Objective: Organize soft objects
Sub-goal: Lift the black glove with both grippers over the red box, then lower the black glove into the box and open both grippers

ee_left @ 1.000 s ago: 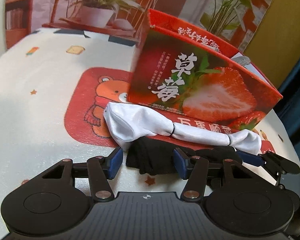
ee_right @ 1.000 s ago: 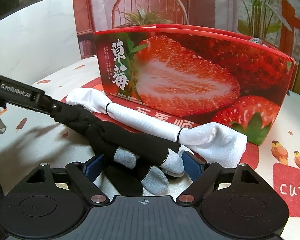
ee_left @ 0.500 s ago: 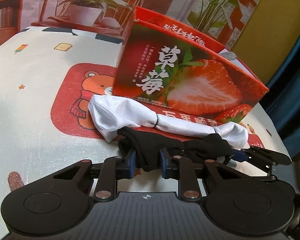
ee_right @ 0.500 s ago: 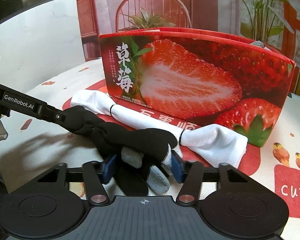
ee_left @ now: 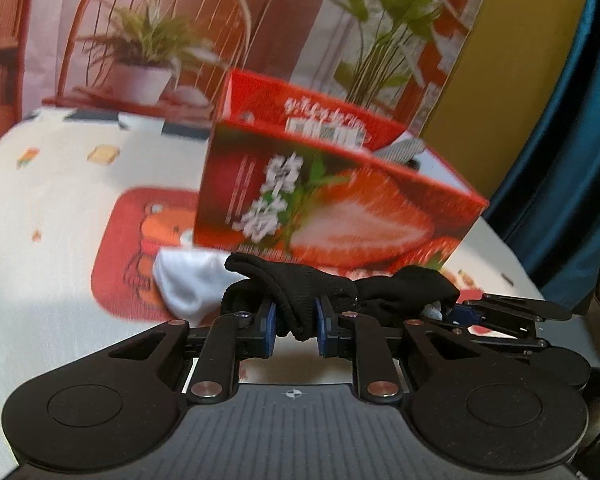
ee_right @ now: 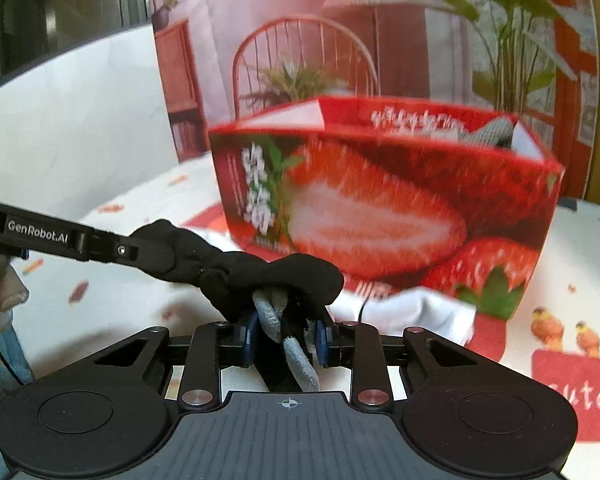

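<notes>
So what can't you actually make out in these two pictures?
- Strawberry box contents: both views, its walls hide all but grey fabric.
- Box lettering: both views, blurred.
- White bundle: both views, black socks and both grippers cover its middle.

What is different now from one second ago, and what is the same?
Both grippers closed: the left gripper and right gripper now pinch opposite ends of the black socks, lifted off the tablecloth. White socks and strawberry box stayed put.
</notes>
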The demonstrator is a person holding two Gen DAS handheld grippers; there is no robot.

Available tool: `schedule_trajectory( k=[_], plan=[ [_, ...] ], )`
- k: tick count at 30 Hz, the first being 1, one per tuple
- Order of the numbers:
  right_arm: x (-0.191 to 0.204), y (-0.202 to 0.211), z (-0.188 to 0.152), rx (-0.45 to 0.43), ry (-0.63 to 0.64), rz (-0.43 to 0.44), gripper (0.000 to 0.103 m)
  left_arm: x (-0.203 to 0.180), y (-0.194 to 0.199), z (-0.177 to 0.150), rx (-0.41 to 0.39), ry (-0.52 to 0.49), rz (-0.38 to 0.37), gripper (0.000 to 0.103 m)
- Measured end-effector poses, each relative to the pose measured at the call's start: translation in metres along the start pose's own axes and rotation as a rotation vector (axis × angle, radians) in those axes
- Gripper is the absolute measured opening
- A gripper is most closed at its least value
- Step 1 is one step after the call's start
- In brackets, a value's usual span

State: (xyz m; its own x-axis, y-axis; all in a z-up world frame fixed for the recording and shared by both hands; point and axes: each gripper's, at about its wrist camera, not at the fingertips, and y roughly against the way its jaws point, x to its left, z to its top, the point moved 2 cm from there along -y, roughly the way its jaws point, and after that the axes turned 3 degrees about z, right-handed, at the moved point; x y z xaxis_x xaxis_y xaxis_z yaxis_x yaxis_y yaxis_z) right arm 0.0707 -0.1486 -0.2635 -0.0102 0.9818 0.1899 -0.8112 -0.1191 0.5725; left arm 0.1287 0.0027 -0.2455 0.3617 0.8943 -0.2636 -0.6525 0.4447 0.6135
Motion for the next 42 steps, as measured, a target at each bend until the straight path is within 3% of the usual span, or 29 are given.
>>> schedule_trajectory(
  k=[10,19,25,32,35,40,42],
  plan=[
    [-0.009,0.026,0.064,-0.144,0.032,-0.02,0.025,-0.023,0.021,0.062,-0.139,-0.064,-0.039,0.021],
    [-0.03,0.019,0.134,-0.19,0.069,-0.078,0.025,-0.038,-0.005,0.112,-0.171,-0.047,-0.07,0.022],
    [-0.051,-0.009,0.163,-0.16,0.076,-0.119,0.025,-0.034,-0.043,0.133,-0.127,-0.051,-0.05,0.023],
    [-0.075,-0.051,0.161,-0.07,0.019,-0.154,0.026,-0.024,-0.086,0.147,-0.053,-0.057,-0.022,0.024],
    [-0.083,-0.064,0.157,-0.039,-0.008,-0.17,0.026,-0.024,-0.097,0.15,-0.045,-0.073,-0.013,0.036],
    [-0.091,-0.076,0.15,0.005,-0.012,-0.219,0.037,-0.026,-0.105,0.149,-0.034,-0.1,0.008,0.073],
    [-0.092,-0.073,0.148,-0.007,-0.003,-0.251,0.057,-0.027,-0.104,0.147,-0.04,-0.124,0.018,0.081]
  ],
)
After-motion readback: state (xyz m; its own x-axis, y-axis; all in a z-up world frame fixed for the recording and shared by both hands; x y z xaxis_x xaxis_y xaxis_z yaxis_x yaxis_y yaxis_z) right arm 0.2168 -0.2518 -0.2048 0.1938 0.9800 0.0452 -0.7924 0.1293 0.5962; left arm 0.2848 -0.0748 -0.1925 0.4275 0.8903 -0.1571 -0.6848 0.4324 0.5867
